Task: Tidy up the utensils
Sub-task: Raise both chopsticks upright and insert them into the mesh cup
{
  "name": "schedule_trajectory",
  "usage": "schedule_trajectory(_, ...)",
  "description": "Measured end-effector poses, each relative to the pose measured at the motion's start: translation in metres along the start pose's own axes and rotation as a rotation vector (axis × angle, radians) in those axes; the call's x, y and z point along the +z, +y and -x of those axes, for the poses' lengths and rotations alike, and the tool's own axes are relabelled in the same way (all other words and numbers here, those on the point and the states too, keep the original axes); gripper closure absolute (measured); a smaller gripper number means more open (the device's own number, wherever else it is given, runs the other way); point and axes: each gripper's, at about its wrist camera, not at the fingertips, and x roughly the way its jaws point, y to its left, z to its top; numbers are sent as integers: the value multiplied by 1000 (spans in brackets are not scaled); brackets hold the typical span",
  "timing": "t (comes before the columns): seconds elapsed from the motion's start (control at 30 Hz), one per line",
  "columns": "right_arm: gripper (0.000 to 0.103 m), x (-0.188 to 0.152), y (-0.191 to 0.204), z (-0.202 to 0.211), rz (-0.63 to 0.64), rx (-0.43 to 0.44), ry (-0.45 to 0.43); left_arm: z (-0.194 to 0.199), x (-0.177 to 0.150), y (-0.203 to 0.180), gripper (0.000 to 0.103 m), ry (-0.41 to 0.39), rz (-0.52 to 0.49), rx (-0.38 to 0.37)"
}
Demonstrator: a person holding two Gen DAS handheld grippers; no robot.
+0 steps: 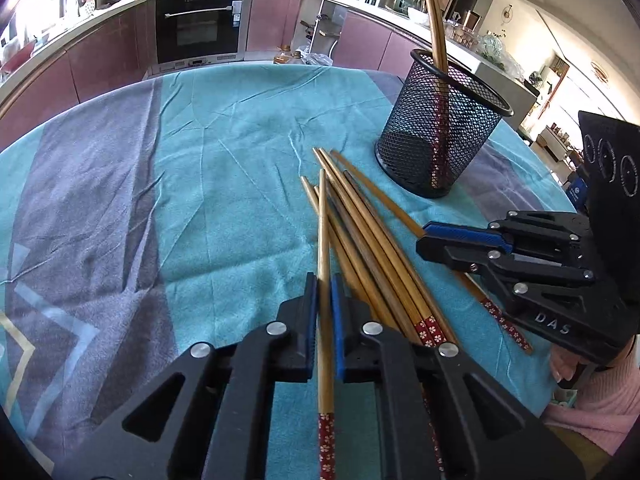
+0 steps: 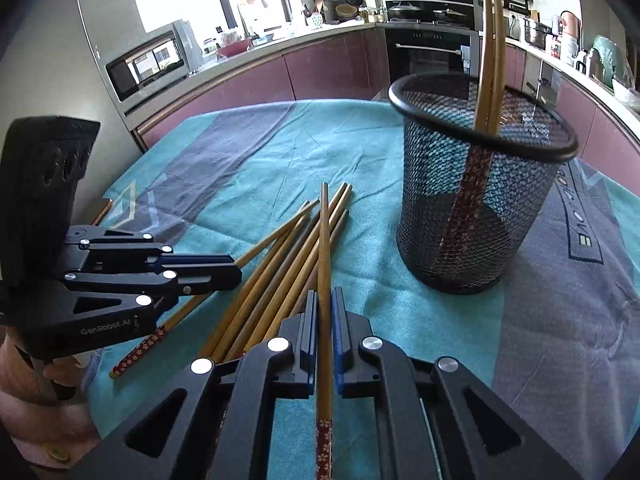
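Observation:
Several wooden chopsticks (image 1: 372, 236) with red flowered ends lie in a loose pile on the teal cloth; the pile also shows in the right wrist view (image 2: 276, 276). A black mesh holder (image 1: 440, 128) stands upright behind them with two chopsticks (image 1: 436, 36) in it; the holder also shows in the right wrist view (image 2: 480, 192). My left gripper (image 1: 324, 284) is shut on one chopstick (image 1: 323, 240). My right gripper (image 2: 324, 300) is shut on another chopstick (image 2: 324, 240). Each gripper shows in the other's view, the right (image 1: 424, 240) and the left (image 2: 236, 272), both low over the pile.
The table is covered by a teal and grey cloth (image 1: 180, 184). Kitchen counters, an oven (image 1: 200, 28) and a microwave (image 2: 148, 64) stand beyond the table's far edge. A pink sleeve (image 1: 596, 400) is at the near right edge.

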Motion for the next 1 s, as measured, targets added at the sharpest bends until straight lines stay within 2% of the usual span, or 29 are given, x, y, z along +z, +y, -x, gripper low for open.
schedule_trajectory(0.13, 97, 3, 0, 20, 0, 0, -54, 14, 1, -3, 95, -28, -6, -21)
schedule_trajectory(0.57, 97, 19, -18, 88, -52, 29, -242, 93, 32, -17, 96, -194, -29, -197)
schedule_trajectory(1.0, 97, 48, -34, 121, -74, 36, -366, 128, 72, -30, 96, -333, -36, -245)
